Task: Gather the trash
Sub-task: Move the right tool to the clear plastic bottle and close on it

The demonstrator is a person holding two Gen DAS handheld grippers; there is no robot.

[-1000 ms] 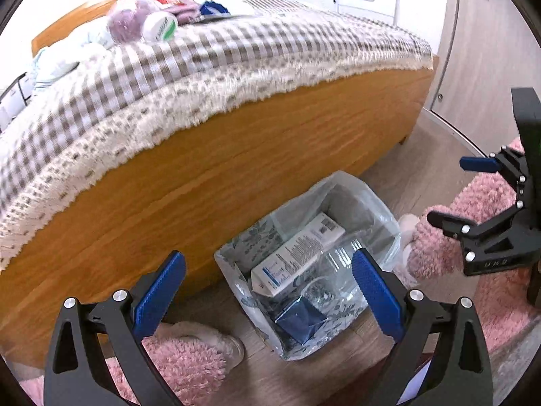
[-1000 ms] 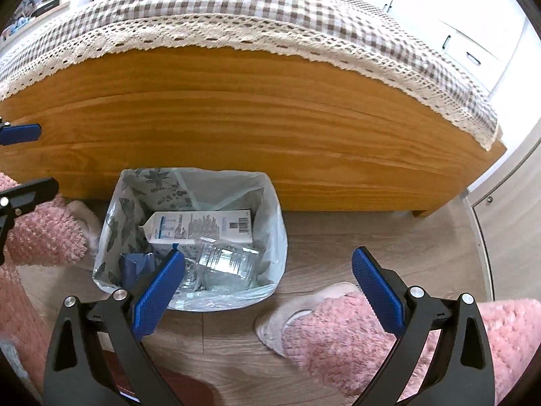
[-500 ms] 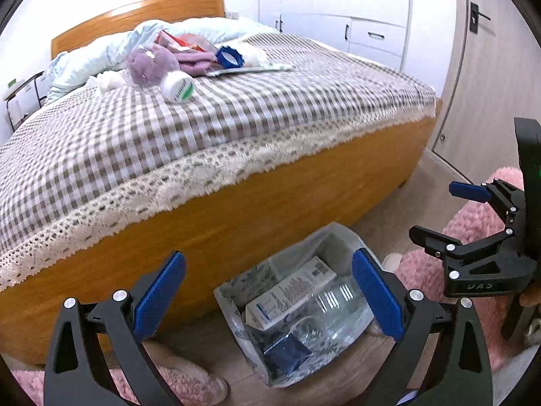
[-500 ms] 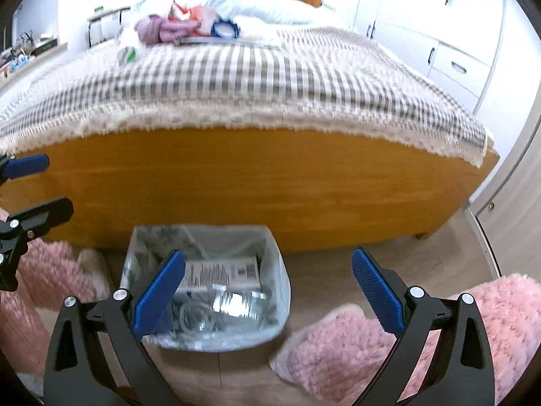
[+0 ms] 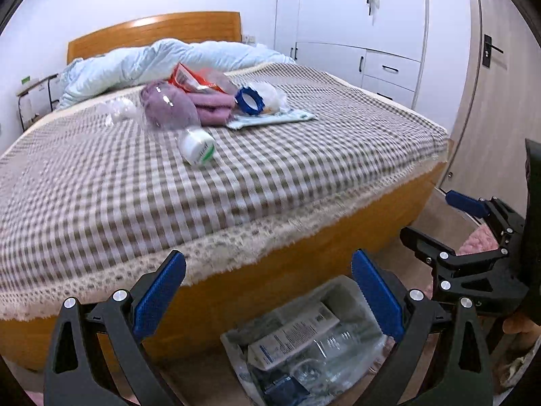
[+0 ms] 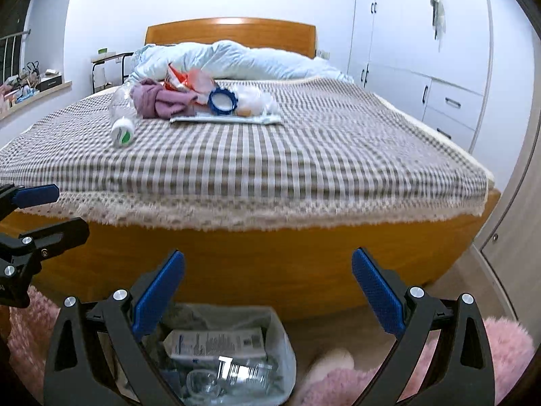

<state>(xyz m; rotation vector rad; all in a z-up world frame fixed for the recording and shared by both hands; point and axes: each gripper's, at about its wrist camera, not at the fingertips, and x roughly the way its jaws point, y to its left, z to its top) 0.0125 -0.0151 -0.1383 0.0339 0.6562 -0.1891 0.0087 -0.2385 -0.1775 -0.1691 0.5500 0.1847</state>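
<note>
A lined trash bin point(image 5: 341, 294) point(image 6: 280, 341) stands on the floor at the foot of the bed, holding a white carton point(image 5: 290, 335) point(image 6: 216, 341) and clear plastic. Trash lies far up the checked bedspread: a clear bottle with a white and green cap point(image 5: 196, 143) point(image 6: 122, 128), a blue ring lid point(image 5: 249, 100) point(image 6: 222, 100), an orange wrapper point(image 5: 189, 79) point(image 6: 184, 81), a flat packet point(image 5: 270, 119) point(image 6: 226, 119). My left gripper point(image 5: 268, 292) and right gripper point(image 6: 268, 291) both stand open and empty above the bin, well short of the bed items.
A purple cloth point(image 5: 209, 108) point(image 6: 159, 101) and a pale blue duvet point(image 5: 162, 61) point(image 6: 236, 59) lie on the bed. White wardrobes point(image 5: 358, 27) line the right wall. Pink fluffy slippers point(image 6: 439, 365) are on the floor beside the bin.
Both grippers have lifted and tilted up from the bin toward the bed top. The bin has dropped to the bottom of both views. Both stay open.
</note>
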